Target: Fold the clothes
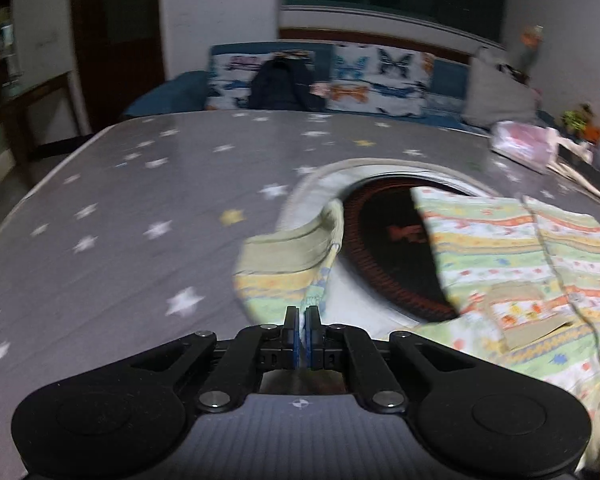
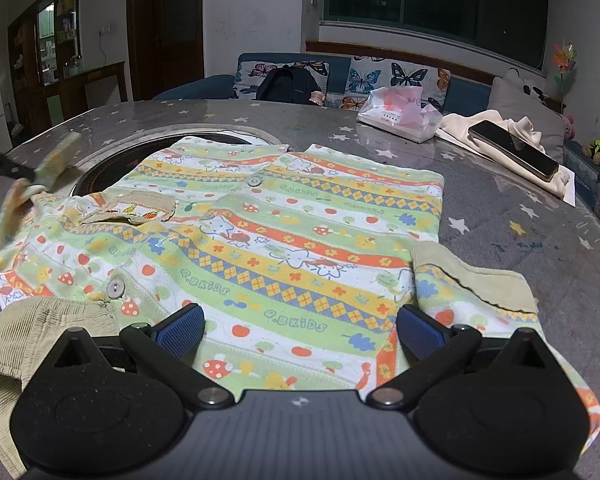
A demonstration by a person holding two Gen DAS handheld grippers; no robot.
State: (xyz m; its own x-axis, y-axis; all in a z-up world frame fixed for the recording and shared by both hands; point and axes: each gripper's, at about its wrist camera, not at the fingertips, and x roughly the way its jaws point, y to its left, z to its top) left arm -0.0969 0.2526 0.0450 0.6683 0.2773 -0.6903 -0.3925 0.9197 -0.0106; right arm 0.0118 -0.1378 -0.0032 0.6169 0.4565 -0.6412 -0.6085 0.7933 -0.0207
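A child's striped shirt [image 2: 284,232] with green, yellow and orange bands and cartoon prints lies flat on the star-patterned table [image 2: 500,208]. My left gripper [image 1: 302,322] is shut on the shirt's left sleeve [image 1: 296,264], which has a beige cuff, and holds it lifted. That sleeve shows blurred at the left of the right wrist view [image 2: 40,176]. My right gripper [image 2: 300,330] is open and empty above the shirt's near hem. The right sleeve [image 2: 472,284] with its beige cuff lies flat beside it.
A round dark hotplate [image 1: 392,248] is set in the table, partly under the shirt. A tissue pack [image 2: 396,116], a white cloth [image 2: 500,136] and a phone [image 2: 512,148] lie at the far right. A sofa with butterfly cushions [image 2: 380,76] stands behind.
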